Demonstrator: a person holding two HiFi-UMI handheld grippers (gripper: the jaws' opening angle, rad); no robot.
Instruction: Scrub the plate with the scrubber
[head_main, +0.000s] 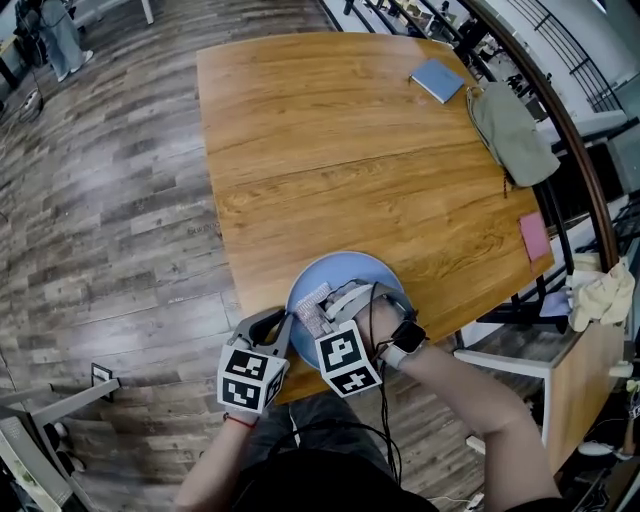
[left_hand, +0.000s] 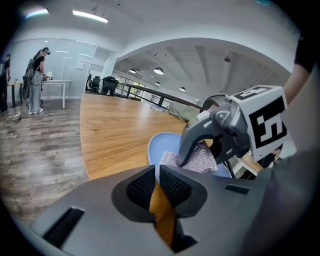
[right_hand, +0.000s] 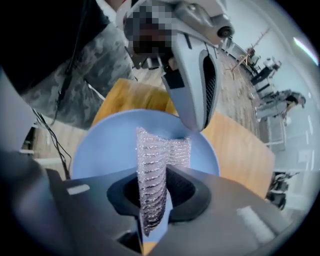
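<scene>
Right claw (right_hand: 152, 194) clenches scrubber (right_hand: 151, 160) over plate (right_hand: 102, 145), left claw (left_hand: 159, 184) pinches its rim, on wooden table (head_main: 330, 140).

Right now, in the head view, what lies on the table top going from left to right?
blue plate → blue notebook → grey-green bag. The pink pad is left out because it shares the bag's span.

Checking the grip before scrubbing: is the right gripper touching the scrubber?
Touching. The right gripper view shows the scrubber pinched between the jaws of the right gripper, both pressing it.
</scene>
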